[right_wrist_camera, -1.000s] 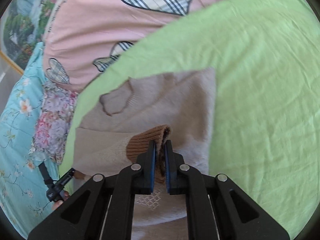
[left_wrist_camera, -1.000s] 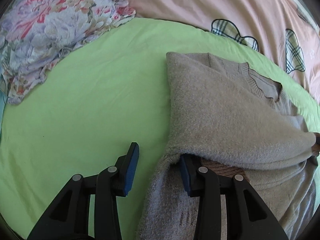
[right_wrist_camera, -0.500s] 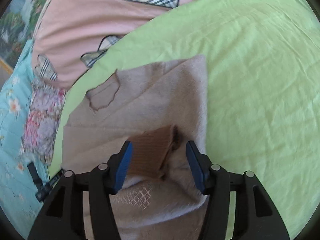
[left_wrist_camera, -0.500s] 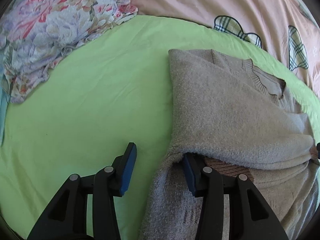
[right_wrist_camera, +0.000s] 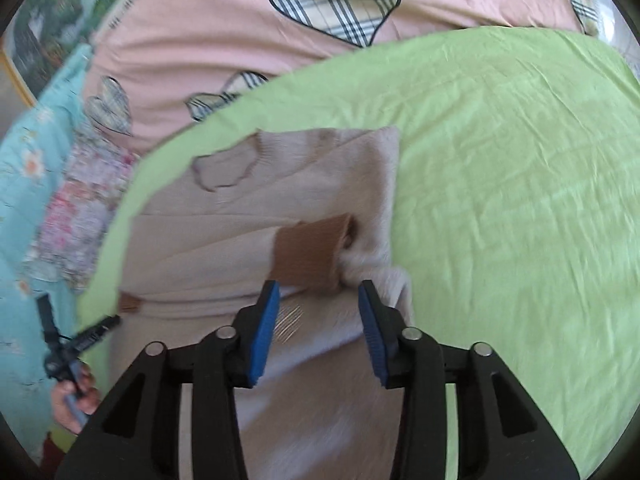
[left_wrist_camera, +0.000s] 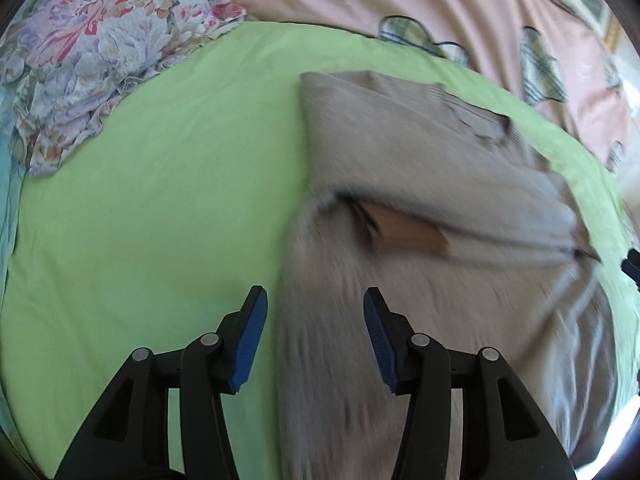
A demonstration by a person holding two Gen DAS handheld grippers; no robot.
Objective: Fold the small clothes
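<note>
A beige knit sweater [left_wrist_camera: 420,160] lies on the green sheet [left_wrist_camera: 160,200], both sleeves folded across its body. One brown cuff [right_wrist_camera: 312,252] rests on the body near the right side fold. My left gripper [left_wrist_camera: 316,320] hovers over the sweater's lower left edge. Its jaws are opening and the pads press on nothing. My right gripper [right_wrist_camera: 318,308] hangs just short of the brown cuff. Its jaws are closing, apart from the knit below them. In the right wrist view the left gripper [right_wrist_camera: 76,340] shows at the far left, held by a hand [right_wrist_camera: 74,404].
A pink duvet [right_wrist_camera: 240,20] with plaid hearts lies beyond the sweater's collar. A floral cloth [left_wrist_camera: 88,52] is bunched at the far left on a turquoise sheet [right_wrist_camera: 24,184]. Bare green sheet [right_wrist_camera: 520,200] spreads to the sweater's right.
The right gripper let go of the brown cuff, which now lies on the sweater, and drew back. The left gripper pulled its finger out from under the sleeve fold and backed away.
</note>
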